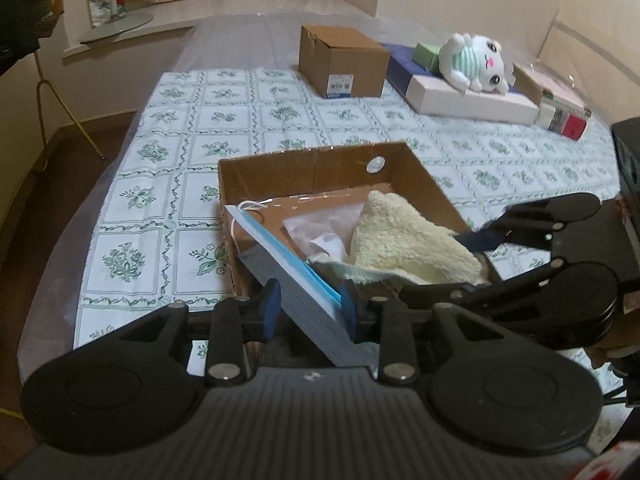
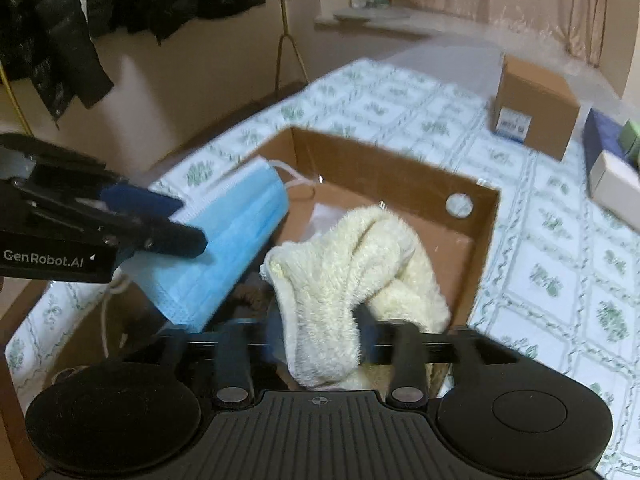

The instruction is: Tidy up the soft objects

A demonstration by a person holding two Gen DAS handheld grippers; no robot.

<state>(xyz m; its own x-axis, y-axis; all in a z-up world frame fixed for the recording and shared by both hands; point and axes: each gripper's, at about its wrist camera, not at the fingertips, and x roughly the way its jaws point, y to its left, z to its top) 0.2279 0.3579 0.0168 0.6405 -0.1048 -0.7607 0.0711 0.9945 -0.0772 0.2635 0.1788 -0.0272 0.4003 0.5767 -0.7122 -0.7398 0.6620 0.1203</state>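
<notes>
An open cardboard box [image 1: 320,164] [image 2: 380,168] stands on the floral tablecloth. A blue face mask [image 1: 288,264] [image 2: 232,232] hangs tilted over the box's near left corner, between the fingers of my left gripper [image 1: 308,308] [image 2: 188,220]. Those jaws stand apart and the pads do not clamp the mask. A cream fluffy cloth [image 1: 400,236] [image 2: 360,264] lies bunched in the box's right half. My right gripper [image 2: 320,328] [image 1: 436,264] straddles it with its jaws wide, and the cloth sits loose between them. A clear plastic bag [image 1: 320,224] lies on the box floor.
At the back of the table are a closed brown box [image 1: 344,60] [image 2: 536,108], a dark blue box [image 1: 400,64] and a white flat box [image 1: 472,104] with a white plush toy [image 1: 476,60] on it. Dark jackets [image 2: 60,20] hang beyond the table's left edge.
</notes>
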